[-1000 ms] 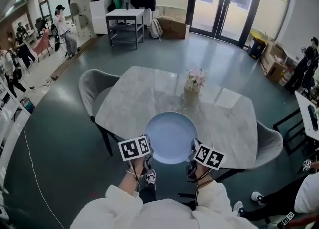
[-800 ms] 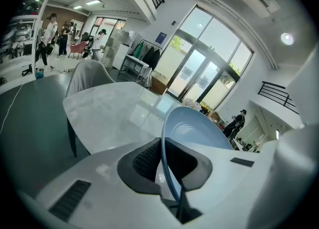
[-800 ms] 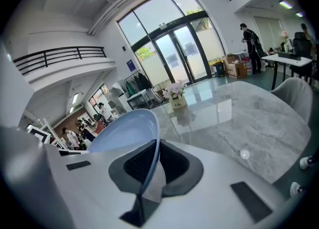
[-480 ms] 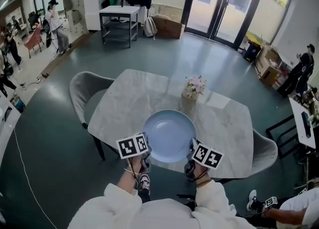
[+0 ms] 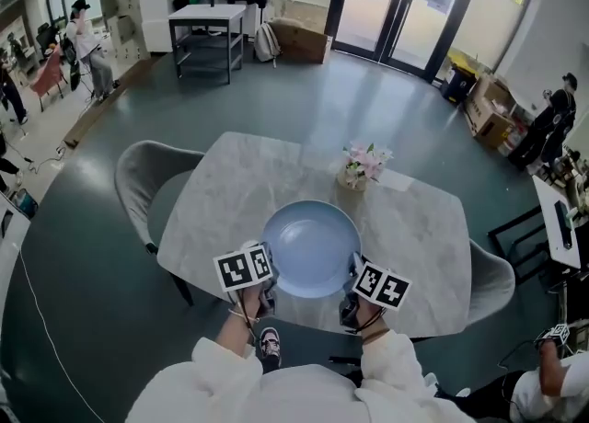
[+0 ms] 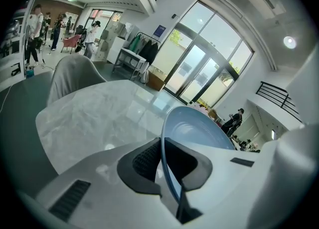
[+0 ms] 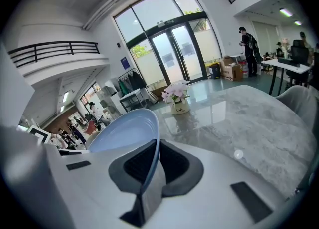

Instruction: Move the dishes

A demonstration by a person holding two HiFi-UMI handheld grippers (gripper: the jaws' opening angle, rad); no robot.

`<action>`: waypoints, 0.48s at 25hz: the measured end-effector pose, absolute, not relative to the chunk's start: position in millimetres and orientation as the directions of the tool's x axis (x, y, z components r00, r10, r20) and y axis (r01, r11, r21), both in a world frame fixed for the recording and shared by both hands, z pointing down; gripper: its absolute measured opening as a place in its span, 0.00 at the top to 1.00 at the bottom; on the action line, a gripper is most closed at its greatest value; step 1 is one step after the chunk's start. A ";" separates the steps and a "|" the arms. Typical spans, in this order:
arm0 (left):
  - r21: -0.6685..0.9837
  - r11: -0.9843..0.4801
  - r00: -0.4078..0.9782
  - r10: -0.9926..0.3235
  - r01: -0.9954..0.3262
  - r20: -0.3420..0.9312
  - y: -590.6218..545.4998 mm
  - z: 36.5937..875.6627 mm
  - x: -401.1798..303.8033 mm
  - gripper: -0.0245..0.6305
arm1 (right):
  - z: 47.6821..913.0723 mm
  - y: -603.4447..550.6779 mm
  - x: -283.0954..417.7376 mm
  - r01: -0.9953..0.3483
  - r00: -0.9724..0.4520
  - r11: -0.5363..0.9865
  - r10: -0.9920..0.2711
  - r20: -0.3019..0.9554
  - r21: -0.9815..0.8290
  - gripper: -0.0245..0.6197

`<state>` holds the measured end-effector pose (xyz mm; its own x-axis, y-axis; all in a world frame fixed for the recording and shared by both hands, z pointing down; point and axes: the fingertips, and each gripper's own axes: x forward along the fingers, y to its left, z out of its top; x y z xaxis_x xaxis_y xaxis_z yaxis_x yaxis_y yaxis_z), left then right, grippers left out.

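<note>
Inside both hand-held grippers [image 5: 270, 276] [image 5: 353, 276], the plate [image 5: 311, 248] edges (clamped) disappear.

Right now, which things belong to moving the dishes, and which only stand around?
In the job: blue plate; left gripper and right gripper, each shut on its rim.
Just around: marble table; flower vase; grey chair at left; grey chair at right.

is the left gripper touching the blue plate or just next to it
Touching. In its own view, the left gripper has its dark pads clamped on both sides of the rim of the blue plate.
</note>
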<state>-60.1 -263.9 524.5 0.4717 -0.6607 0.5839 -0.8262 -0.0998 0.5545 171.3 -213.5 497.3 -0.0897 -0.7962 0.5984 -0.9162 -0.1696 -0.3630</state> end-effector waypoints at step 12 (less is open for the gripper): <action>0.553 -0.113 0.499 -0.603 -0.826 0.622 -294.2 551.8 -54.6 0.93 | 522.3 -236.3 175.0 -0.893 -0.054 -0.243 -0.778 0.626 -0.379 0.85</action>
<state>-54.6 -294.2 551.8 0.4993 -0.6029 0.6222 -0.8255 -0.1132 0.5529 175.0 -236.3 522.3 -0.0542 -0.7780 0.6259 -0.8927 -0.2431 -0.3795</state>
